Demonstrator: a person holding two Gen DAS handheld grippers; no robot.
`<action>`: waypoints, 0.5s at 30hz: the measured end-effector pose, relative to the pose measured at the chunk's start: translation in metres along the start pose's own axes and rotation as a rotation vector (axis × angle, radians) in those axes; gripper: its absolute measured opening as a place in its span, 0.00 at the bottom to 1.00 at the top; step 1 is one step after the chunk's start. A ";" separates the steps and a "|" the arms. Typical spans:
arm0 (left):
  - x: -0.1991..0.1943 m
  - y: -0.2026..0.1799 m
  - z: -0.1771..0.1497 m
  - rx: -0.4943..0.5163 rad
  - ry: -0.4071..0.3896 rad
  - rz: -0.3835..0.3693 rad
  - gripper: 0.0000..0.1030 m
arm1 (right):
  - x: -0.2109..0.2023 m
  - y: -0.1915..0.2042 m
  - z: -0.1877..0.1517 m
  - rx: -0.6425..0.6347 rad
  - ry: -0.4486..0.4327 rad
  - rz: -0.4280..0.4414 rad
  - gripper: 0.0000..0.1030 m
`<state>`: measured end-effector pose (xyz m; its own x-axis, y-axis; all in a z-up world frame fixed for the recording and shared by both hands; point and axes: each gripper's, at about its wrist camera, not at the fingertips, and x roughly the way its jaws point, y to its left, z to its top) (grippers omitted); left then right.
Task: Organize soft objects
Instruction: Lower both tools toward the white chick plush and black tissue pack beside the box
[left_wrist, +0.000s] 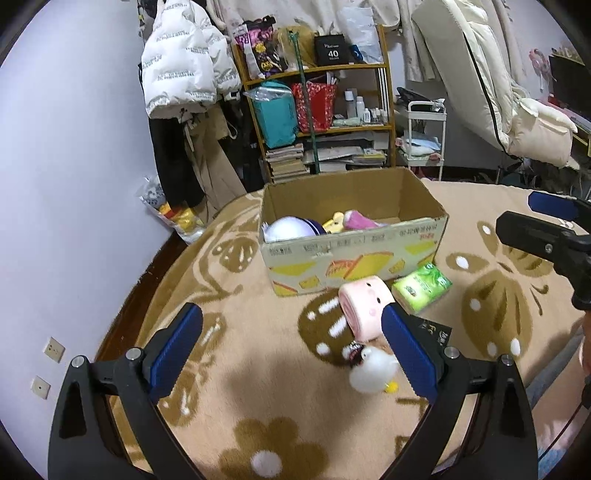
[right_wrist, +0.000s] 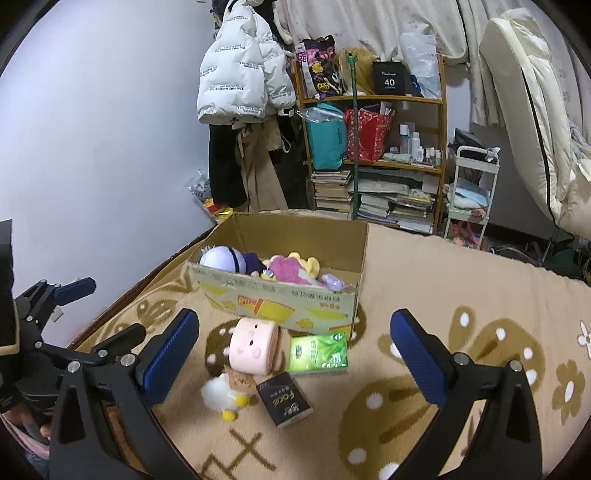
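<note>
A cardboard box (left_wrist: 351, 254) (right_wrist: 280, 306) stands on the beige patterned blanket and holds several plush toys, among them a white-headed doll (right_wrist: 221, 258) and a pink one (right_wrist: 286, 269). In front of it lie a pink roll-shaped plush (left_wrist: 364, 308) (right_wrist: 253, 345), a white duck plush (left_wrist: 373, 369) (right_wrist: 221, 393), a green tissue pack (left_wrist: 421, 288) (right_wrist: 318, 354) and a black pack (right_wrist: 283, 398). My left gripper (left_wrist: 291, 343) is open and empty, hovering just left of the duck. My right gripper (right_wrist: 295, 354) is open and empty above the items.
A bookshelf (right_wrist: 373, 147) with bags, bottles and stacked books stands behind the bed. A white jacket (left_wrist: 184, 62) hangs on the left by the wall. A white cart (right_wrist: 469, 192) is at the right. The blanket (right_wrist: 461, 280) extends right of the box.
</note>
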<state>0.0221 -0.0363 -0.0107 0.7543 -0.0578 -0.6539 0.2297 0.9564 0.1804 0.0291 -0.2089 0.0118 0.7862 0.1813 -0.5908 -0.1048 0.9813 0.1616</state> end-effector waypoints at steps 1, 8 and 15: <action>0.001 -0.001 -0.001 -0.001 0.007 -0.006 0.94 | -0.001 -0.001 -0.001 0.004 0.004 0.002 1.00; 0.018 -0.002 -0.004 -0.005 0.052 -0.029 0.94 | 0.004 -0.004 -0.008 0.020 0.043 -0.002 1.00; 0.040 -0.001 -0.006 -0.033 0.121 -0.082 0.94 | 0.025 -0.007 -0.016 0.015 0.089 -0.014 1.00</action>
<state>0.0484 -0.0376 -0.0409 0.6541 -0.1030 -0.7493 0.2656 0.9589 0.1001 0.0396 -0.2099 -0.0165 0.7301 0.1735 -0.6610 -0.0848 0.9828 0.1642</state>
